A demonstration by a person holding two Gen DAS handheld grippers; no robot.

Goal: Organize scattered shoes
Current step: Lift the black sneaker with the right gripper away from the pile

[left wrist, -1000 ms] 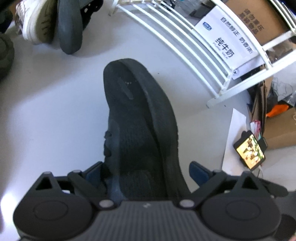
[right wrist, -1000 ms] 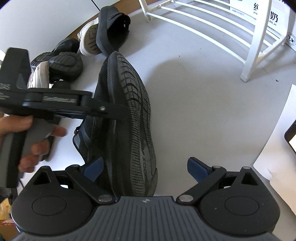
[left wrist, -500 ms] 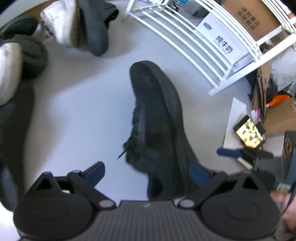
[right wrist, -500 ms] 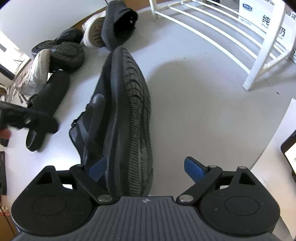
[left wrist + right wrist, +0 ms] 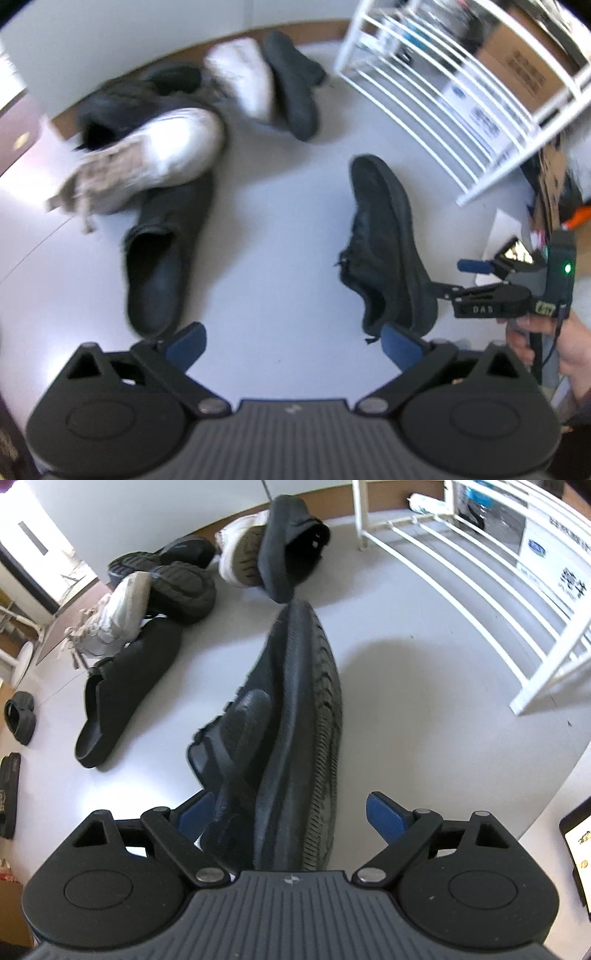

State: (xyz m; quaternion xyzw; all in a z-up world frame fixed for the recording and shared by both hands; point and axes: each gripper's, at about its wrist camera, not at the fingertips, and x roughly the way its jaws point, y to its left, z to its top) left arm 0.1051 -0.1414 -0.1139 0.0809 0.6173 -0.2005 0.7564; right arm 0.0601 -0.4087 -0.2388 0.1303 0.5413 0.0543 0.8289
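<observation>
A black sneaker (image 5: 384, 243) lies tipped on its side on the pale floor, its ribbed sole (image 5: 317, 709) turned to the right. My right gripper (image 5: 290, 810) stands around its heel with the jaws wide. The left pad is against the upper, while the right pad (image 5: 384, 812) stays clear of the sole. The left wrist view shows that gripper (image 5: 454, 277) in a hand (image 5: 554, 343) at the heel. My left gripper (image 5: 291, 339) hangs high above the floor, open, with nothing between its fingers.
A black clog (image 5: 166, 251) and a white sneaker (image 5: 155, 158) lie to the left, with more shoes (image 5: 258, 550) piled by the wall. A white slatted rack (image 5: 498, 590) stands at the right. A lit phone (image 5: 515, 253) lies on paper nearby.
My left gripper has risen up and away from the black sneaker, which was between its jaws a second ago. The right gripper stays at the heel, its jaws slightly narrower.
</observation>
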